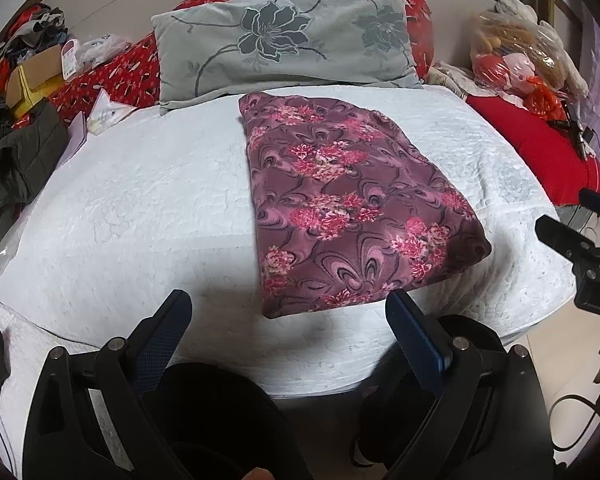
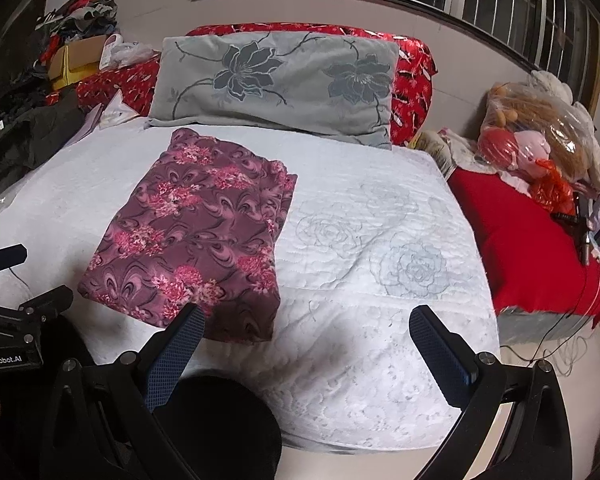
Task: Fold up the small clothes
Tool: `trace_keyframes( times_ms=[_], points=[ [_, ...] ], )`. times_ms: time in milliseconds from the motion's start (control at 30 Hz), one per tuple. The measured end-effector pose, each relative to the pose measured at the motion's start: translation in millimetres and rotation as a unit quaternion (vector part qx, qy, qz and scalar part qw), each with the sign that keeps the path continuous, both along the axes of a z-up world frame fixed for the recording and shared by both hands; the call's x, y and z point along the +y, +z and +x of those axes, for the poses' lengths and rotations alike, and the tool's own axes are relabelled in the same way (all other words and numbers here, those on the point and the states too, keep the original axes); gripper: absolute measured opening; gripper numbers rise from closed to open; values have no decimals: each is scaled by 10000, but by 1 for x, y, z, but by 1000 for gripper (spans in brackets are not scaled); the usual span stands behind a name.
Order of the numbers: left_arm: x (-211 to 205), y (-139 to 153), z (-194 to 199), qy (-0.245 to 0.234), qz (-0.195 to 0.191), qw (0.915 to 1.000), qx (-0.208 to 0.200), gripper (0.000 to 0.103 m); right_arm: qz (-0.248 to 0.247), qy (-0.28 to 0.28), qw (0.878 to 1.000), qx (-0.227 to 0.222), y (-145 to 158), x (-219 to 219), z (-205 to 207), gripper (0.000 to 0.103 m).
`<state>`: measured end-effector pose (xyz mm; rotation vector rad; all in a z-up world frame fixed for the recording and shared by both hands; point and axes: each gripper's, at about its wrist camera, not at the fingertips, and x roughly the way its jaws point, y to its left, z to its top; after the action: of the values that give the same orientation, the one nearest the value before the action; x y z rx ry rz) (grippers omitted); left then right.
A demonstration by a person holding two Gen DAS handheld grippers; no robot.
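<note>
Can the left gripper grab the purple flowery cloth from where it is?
Probably yes. The left gripper is open and empty, and the purple flowery cloth lies flat on the white bedspread just ahead, with nothing in between.

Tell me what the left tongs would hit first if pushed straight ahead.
Most likely the near edge of the folded floral cloth, which lies just ahead of the open left tongs on the white bedspread. Depth is hard to judge; they might touch bedspread first.
</note>
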<state>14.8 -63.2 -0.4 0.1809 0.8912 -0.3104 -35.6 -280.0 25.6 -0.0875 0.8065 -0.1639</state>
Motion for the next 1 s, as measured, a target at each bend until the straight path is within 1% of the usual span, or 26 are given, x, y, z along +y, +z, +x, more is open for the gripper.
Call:
trace_keyframes(
  times_ms=[133,333,567,1000],
  points=[
    [1,2,-1,-13,-72,10000,13,98,84,-56,9999,-12,-1,-1,-3,103],
    [0,5,-3,-46,-211,9998,44,98,76,-82,9999,-53,1,-3,-6,103],
    [-2,8,-8,-115,-204,9997,-45,98,101,-106,9999,-33,1,-3,-9,103],
    [-7,11,-13,-245,-313,9992,-40,98,186,-121,9998,-18,-1,-4,-13,103]
  ],
)
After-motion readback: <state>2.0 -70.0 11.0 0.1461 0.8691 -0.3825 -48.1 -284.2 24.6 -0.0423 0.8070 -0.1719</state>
